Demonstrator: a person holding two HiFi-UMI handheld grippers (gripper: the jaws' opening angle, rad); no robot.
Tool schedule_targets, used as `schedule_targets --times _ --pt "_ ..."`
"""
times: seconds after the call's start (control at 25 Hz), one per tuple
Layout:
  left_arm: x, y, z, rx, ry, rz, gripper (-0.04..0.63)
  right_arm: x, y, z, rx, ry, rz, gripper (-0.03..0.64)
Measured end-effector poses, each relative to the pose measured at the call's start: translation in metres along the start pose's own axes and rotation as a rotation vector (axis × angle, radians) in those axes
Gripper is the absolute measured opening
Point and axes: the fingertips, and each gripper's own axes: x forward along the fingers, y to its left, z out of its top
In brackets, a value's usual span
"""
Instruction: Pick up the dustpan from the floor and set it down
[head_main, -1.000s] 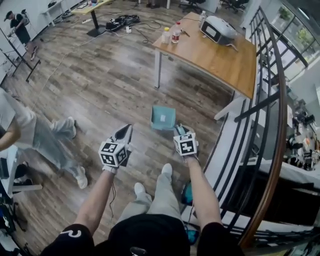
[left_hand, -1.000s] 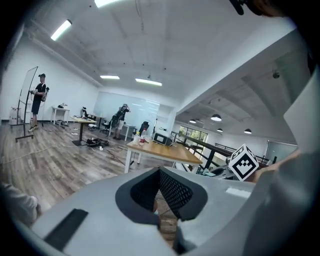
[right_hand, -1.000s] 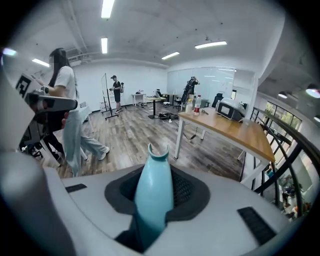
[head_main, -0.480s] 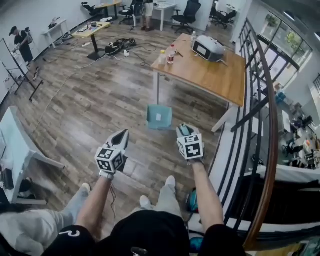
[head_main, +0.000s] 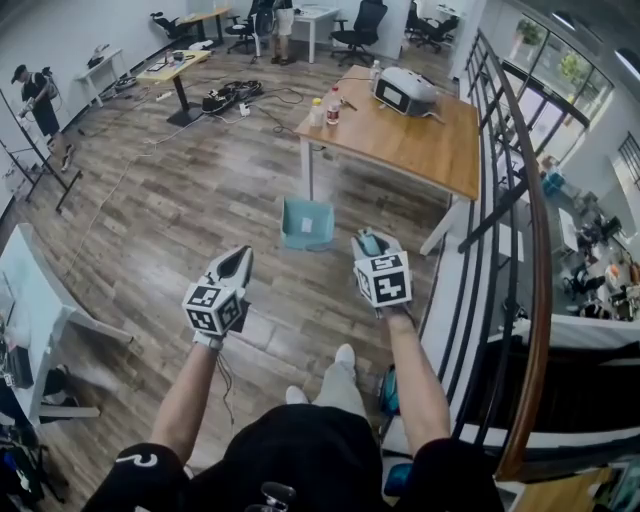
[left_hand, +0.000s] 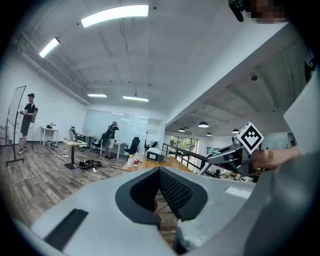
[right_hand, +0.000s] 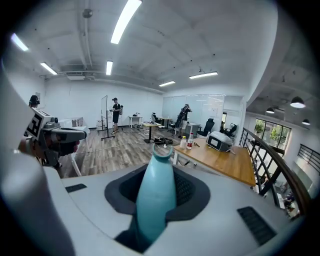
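Both forearms (head_main: 190, 395) reach up from the bottom edge. Left of centre, the left gripper (head_main: 240, 256) has its jaws together and empty. Right of centre, the right gripper (head_main: 368, 240) clamps a teal handle (right_hand: 155, 195).

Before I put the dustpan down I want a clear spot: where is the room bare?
Bare floor spreads left of the dustpan, up to the cables. The table is bare on its near half too; its far end is crowded with bottles and a grey machine.
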Motion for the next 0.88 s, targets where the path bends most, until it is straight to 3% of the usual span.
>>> schedule_targets --times 0.88 --pt "0.004 -0.009 -0.003 0.008 0.012 -0.022 -0.005 -0.013 -0.008 -0.008 0.023 -0.014 -0.020 0.083"
